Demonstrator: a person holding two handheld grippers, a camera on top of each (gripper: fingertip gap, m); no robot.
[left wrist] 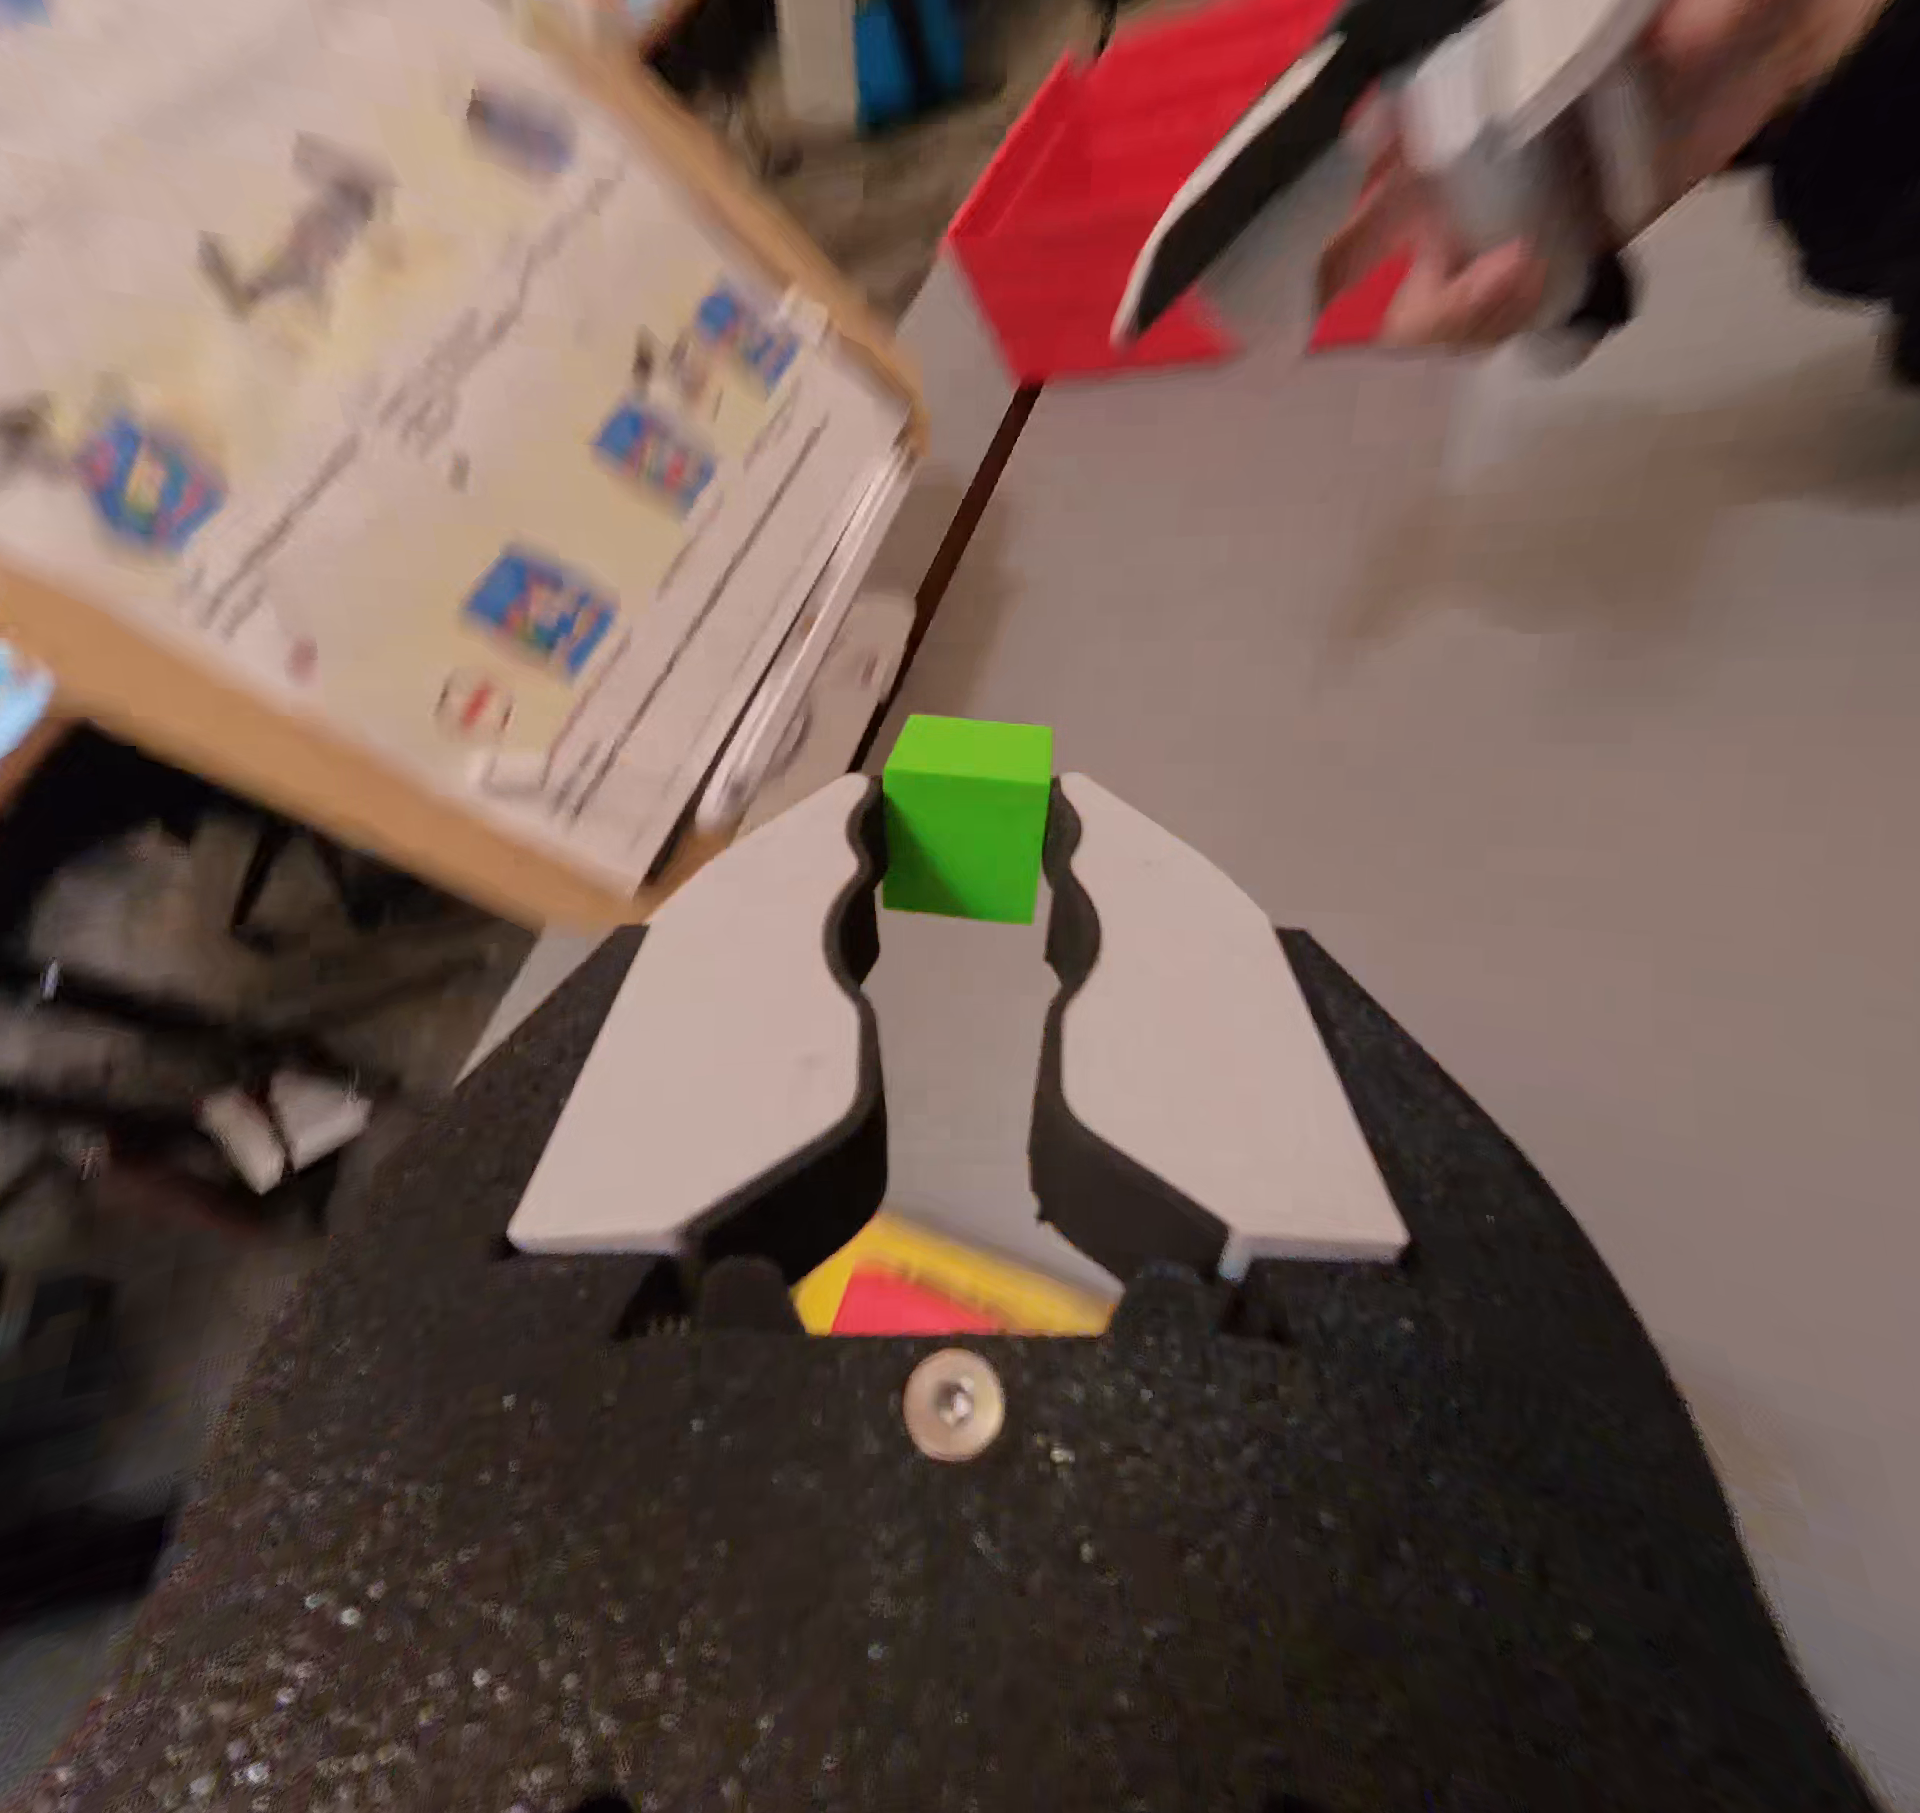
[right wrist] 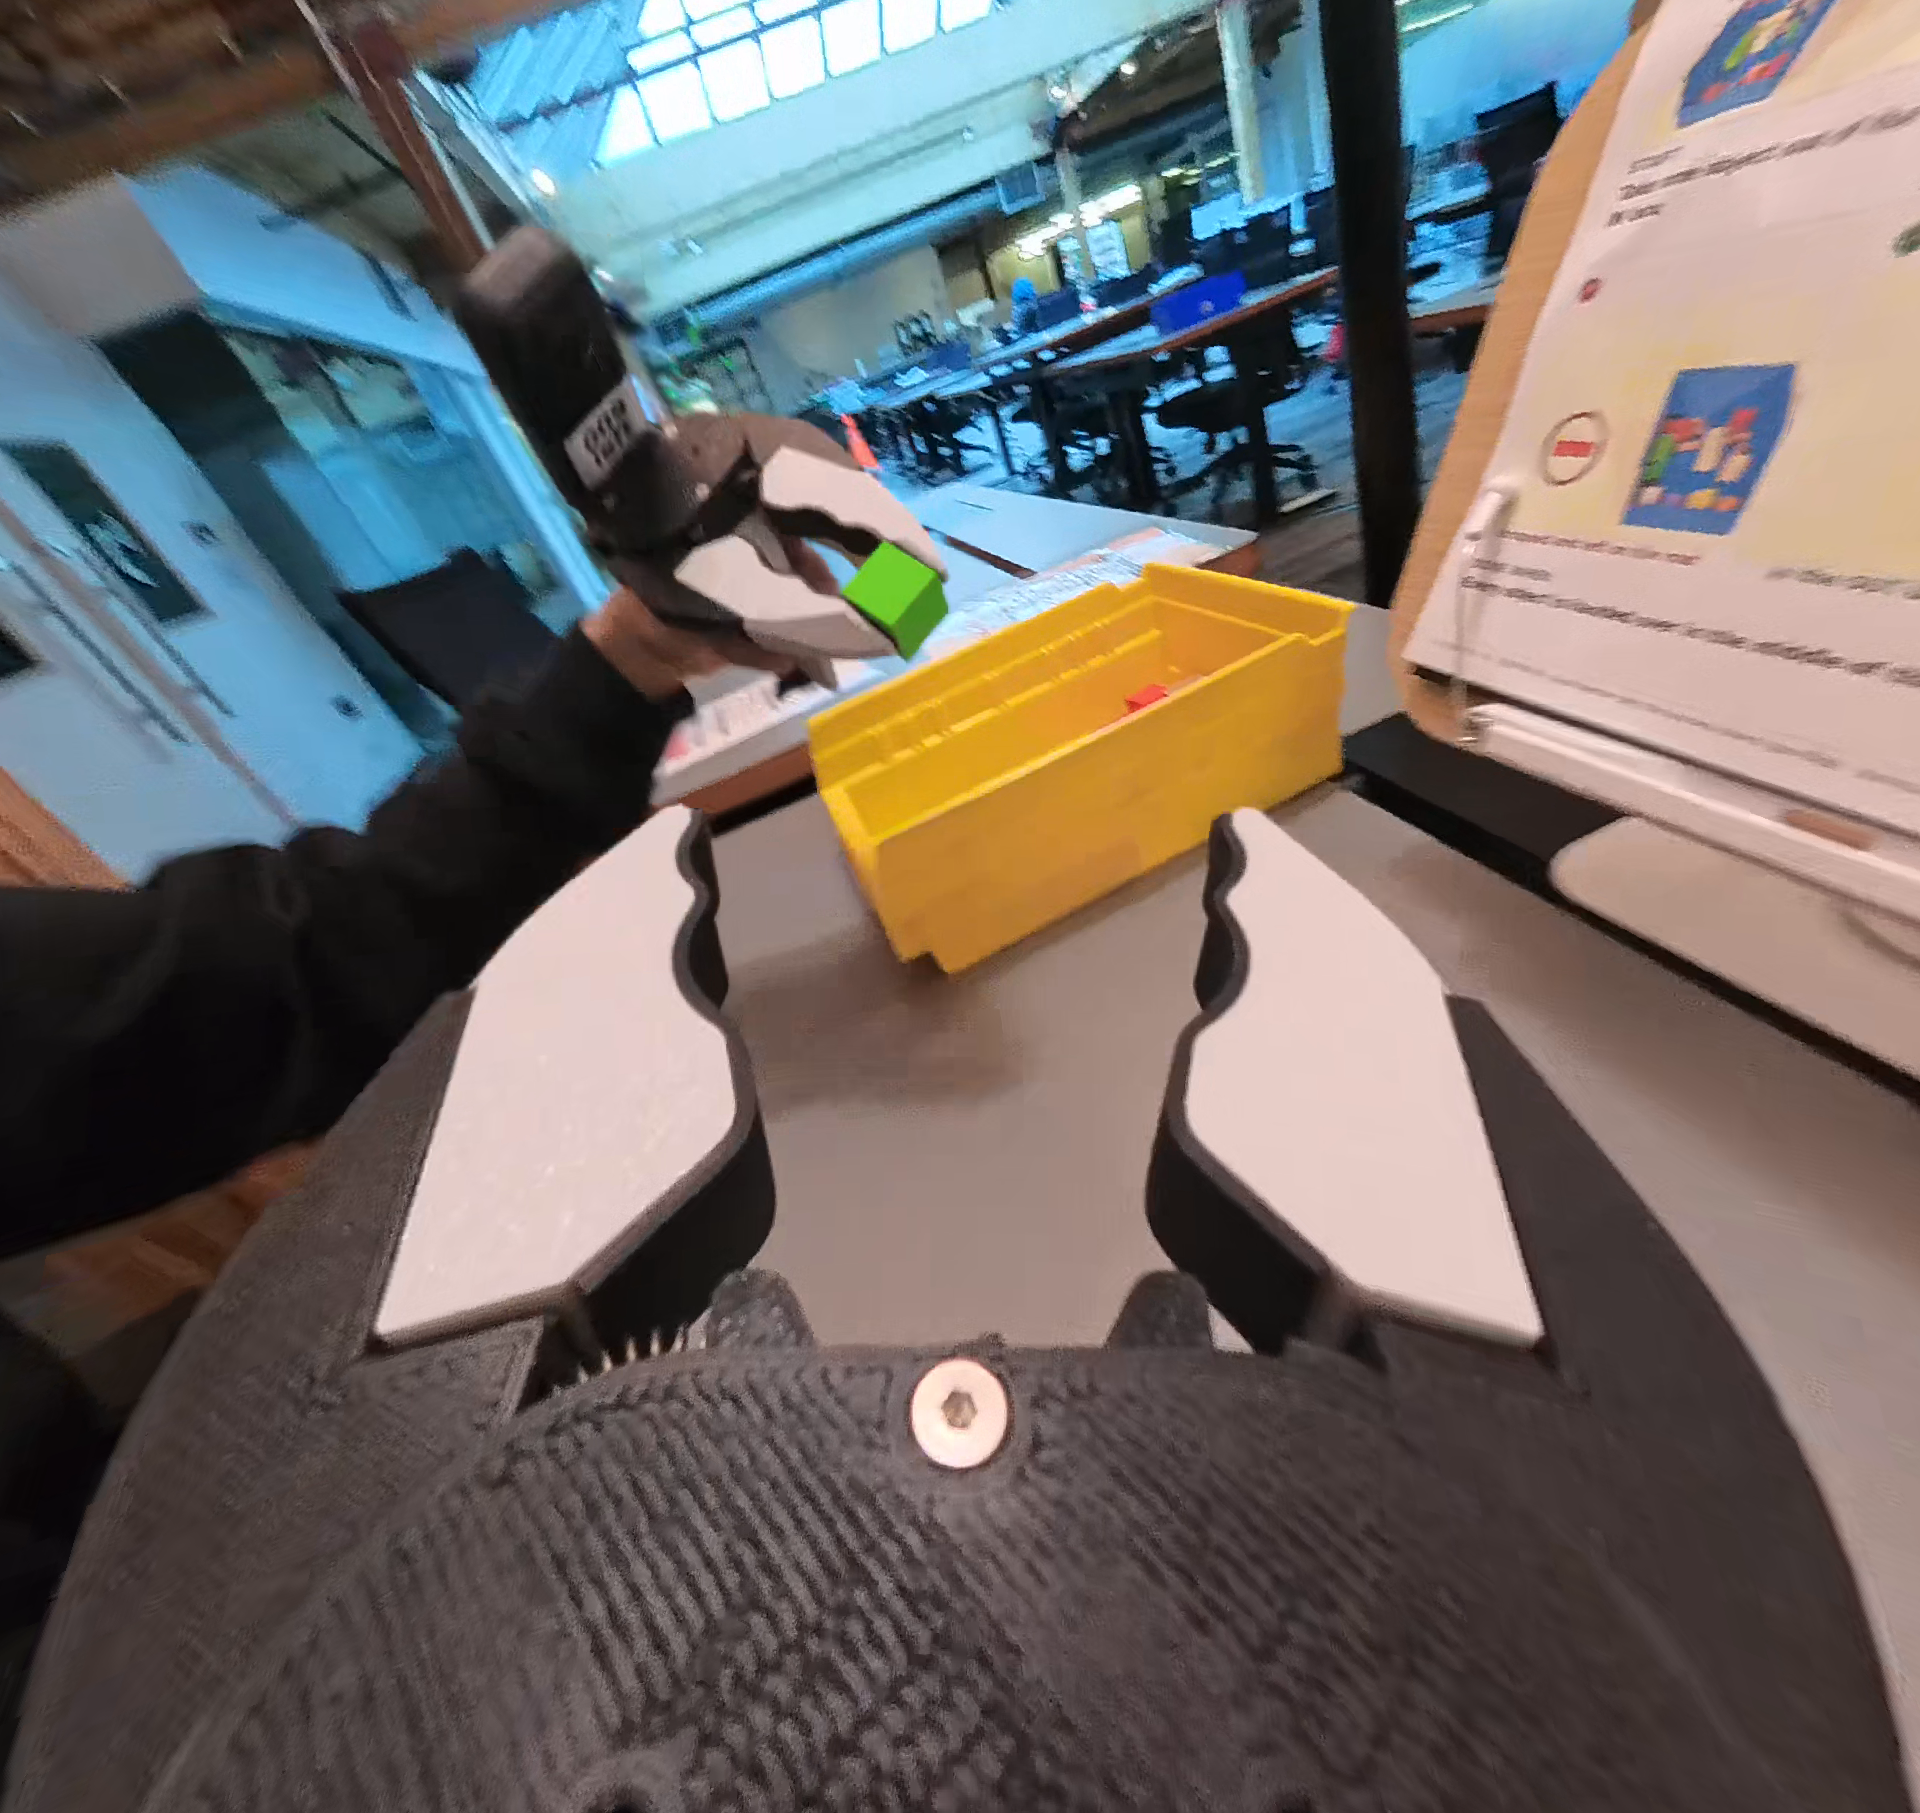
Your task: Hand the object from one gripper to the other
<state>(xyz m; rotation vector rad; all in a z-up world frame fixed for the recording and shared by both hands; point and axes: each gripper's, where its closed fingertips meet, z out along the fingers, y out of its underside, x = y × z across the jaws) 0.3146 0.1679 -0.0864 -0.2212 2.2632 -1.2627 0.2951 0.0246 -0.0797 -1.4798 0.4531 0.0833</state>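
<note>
The grey table [right wrist: 935, 1088] carries the biggest pieces: a printed instruction board [right wrist: 1714, 413] propped upright at its far side, likely so the person can read it while working, and two open bins set well apart — a yellow bin [right wrist: 1091, 807] straight ahead of the right gripper and a red bin [left wrist: 1091, 236] at the far edge in the left wrist view. A small red block [right wrist: 1148, 698] lies inside the yellow bin. With the bins standing out toward the two sides, the middle of the table lies bare, which looks a sensible place for a pass in mid-air.

The left gripper [left wrist: 966, 828] is raised above the table, near the yellow bin's rim, in a black-sleeved hand [right wrist: 665, 641]. It is clamped on a green cube [left wrist: 964, 823], both pads pressing its opposite side faces right at the fingertips. The cube juts forward past the tips, so its front and top faces are exposed — probably a deliberate shallow hold, leaving surfaces for the other tool to take.

The right gripper [right wrist: 961, 890] stands with its jaws spread wide and nothing between them, only table and bin beyond. The cube hangs up and to the left of that gap, well apart from it; the pass has not yet begun.
</note>
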